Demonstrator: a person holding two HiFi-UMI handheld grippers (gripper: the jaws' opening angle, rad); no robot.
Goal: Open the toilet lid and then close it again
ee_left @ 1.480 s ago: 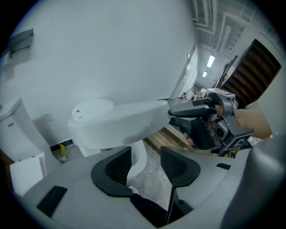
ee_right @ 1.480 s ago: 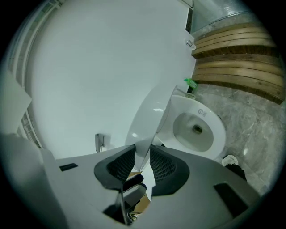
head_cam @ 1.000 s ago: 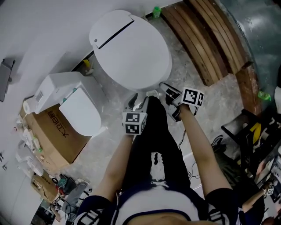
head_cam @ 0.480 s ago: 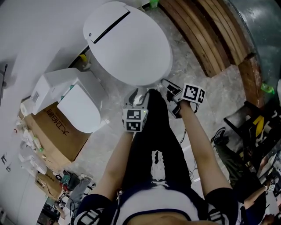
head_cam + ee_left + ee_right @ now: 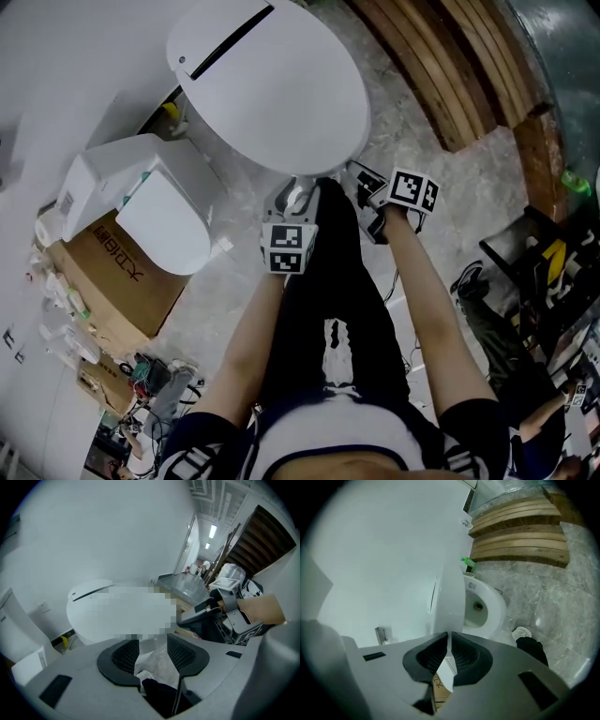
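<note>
Furthest left in the head view a cardboard box (image 5: 114,274) sits on the stone floor (image 5: 448,217) with a second white toilet unit (image 5: 161,217) lying against it. Beside that, the toilet lid (image 5: 272,84) fills the upper middle as a broad white oval. In the right gripper view it is lifted, edge-on and near upright (image 5: 450,597), with the open toilet bowl (image 5: 483,607) exposed just to its right. The left tongs (image 5: 292,199) hang just below the lid's near rim, over the person's dark trouser leg (image 5: 337,281). In the left gripper view they are spread wide (image 5: 153,651), and only floor and the trouser leg show in the gap; they hold nothing and are clear of the lid (image 5: 84,616). To the right, the right tongs (image 5: 364,186) meet the lid's near rim. Their own view shows them drawn almost together (image 5: 449,653), leaving only a thin slit. The white edge of the lid runs straight down into that slit, so they appear pinched on the rim. A white shoe (image 5: 521,632) stands on the floor below the bowl. Furthest right a slatted wooden bench (image 5: 441,75) runs along the floor, well apart from both tongs.
</note>
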